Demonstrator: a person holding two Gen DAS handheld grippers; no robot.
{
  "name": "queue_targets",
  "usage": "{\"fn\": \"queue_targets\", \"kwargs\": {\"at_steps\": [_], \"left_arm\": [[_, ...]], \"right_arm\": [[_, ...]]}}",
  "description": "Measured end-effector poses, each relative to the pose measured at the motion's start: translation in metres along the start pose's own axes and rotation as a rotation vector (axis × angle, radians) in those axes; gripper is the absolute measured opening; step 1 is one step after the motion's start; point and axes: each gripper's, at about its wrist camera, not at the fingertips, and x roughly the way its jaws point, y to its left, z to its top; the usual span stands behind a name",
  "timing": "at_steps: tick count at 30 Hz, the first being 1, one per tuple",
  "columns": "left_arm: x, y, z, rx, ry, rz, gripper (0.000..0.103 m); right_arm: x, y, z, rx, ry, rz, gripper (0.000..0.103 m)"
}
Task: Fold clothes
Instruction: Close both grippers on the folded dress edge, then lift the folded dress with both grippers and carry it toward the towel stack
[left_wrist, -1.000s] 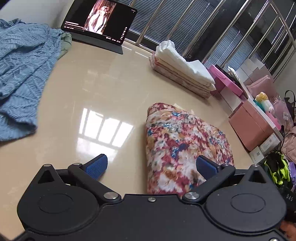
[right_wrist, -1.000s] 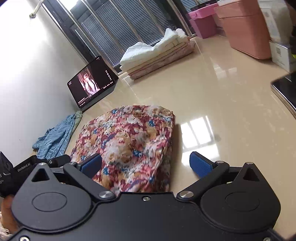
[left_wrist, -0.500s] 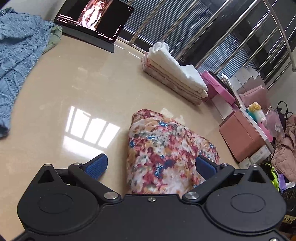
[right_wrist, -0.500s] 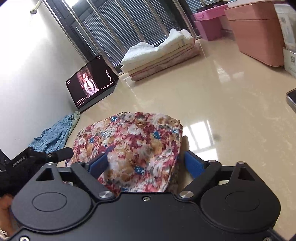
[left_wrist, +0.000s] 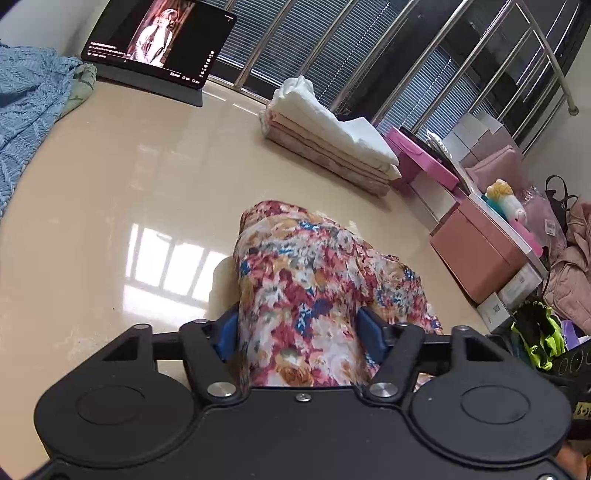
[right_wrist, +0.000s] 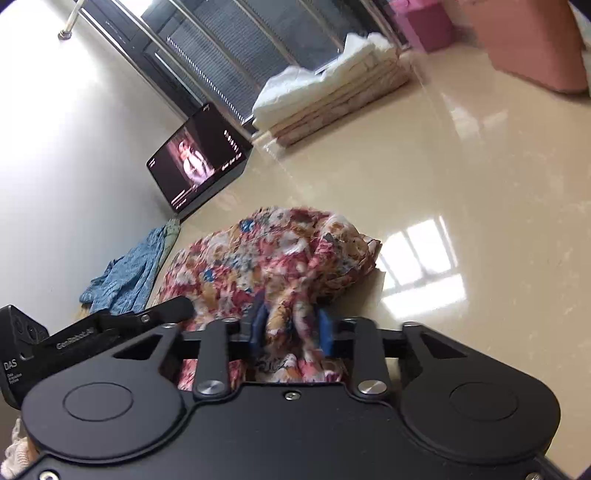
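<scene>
Both tools, left (left_wrist: 297, 334) and right (right_wrist: 291, 332), are closing on the soft, limp floral garment (left_wrist: 314, 280), best pinched at its near edge, lower centre.

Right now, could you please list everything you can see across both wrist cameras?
floral garment: one, red, tan and blue print, near table edge, between both grippers' pads
blue knit garment: one, blue, crumpled at far left
folded stack: one, white over beige and pink, far side by the window
tablet: one, black, propped up, screen lit
table: one, glossy beige
boxes: several, pink and white, beyond the table's right side
left gripper: black, blue pads, jaws closing on the floral garment
right gripper: black, blue pads, jaws closing, fabric bunched between them
</scene>
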Motion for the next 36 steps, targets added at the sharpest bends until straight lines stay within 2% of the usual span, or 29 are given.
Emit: {"fn": "queue_targets", "kwargs": {"at_steps": [4, 6, 10, 23, 36], "left_arm": [[0.001, 0.002, 0.0, -0.011, 0.024, -0.016, 0.04], [0.001, 0.004, 0.001, -0.027, 0.035, -0.021, 0.036], [-0.003, 0.006, 0.006, -0.046, 0.031, -0.039, 0.028], [-0.019, -0.015, 0.042, -0.021, -0.025, -0.089, 0.027], [-0.012, -0.05, 0.091, 0.029, -0.079, -0.114, 0.027]], "right_arm": [[0.001, 0.005, -0.004, -0.027, -0.012, -0.011, 0.017], [0.001, 0.008, -0.004, -0.026, -0.019, -0.008, 0.012], [0.001, 0.016, -0.001, -0.044, -0.032, -0.008, 0.01], [-0.013, 0.032, 0.023, -0.061, -0.104, 0.055, 0.009], [-0.024, 0.048, 0.081, -0.108, -0.183, 0.061, 0.009]]}}
